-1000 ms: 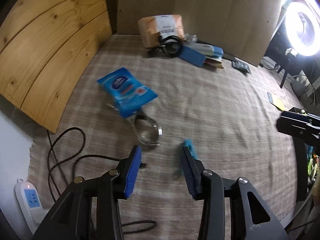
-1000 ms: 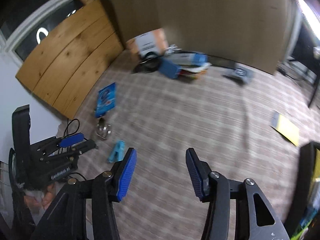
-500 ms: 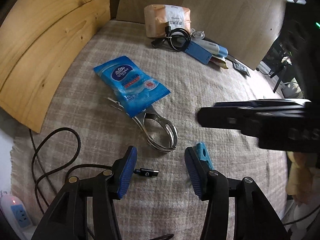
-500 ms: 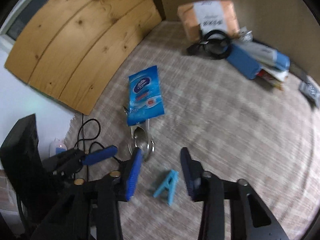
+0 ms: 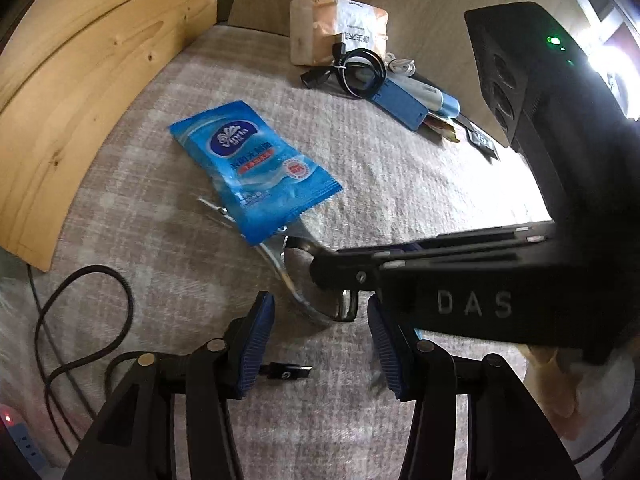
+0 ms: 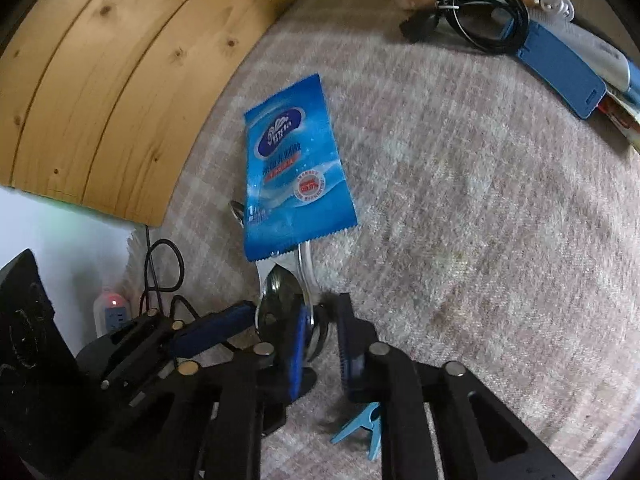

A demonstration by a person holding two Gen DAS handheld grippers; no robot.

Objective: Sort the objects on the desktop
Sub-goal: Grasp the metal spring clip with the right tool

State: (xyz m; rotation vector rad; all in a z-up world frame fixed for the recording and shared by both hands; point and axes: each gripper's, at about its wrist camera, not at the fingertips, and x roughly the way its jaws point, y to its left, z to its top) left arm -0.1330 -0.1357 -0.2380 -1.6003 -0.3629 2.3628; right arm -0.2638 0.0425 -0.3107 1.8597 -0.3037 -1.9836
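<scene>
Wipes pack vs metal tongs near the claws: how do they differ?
The wipes pack is a soft, flat blue printed pouch; the metal tongs are shiny bare steel with curved arms. The pack lies free on top, covering the tongs' handle end, while the tongs' head sits between the closing right claw fingers. Both lie on the checked cloth.

Blue wipes packet (image 6: 294, 176) lies flat on the checked cloth, its lower edge overlapping the handles of shiny metal tongs (image 6: 280, 296). Small light-blue clip (image 6: 362, 432) lies near the tongs' jaw end. Remaining objects are piled at the far edge.
</scene>
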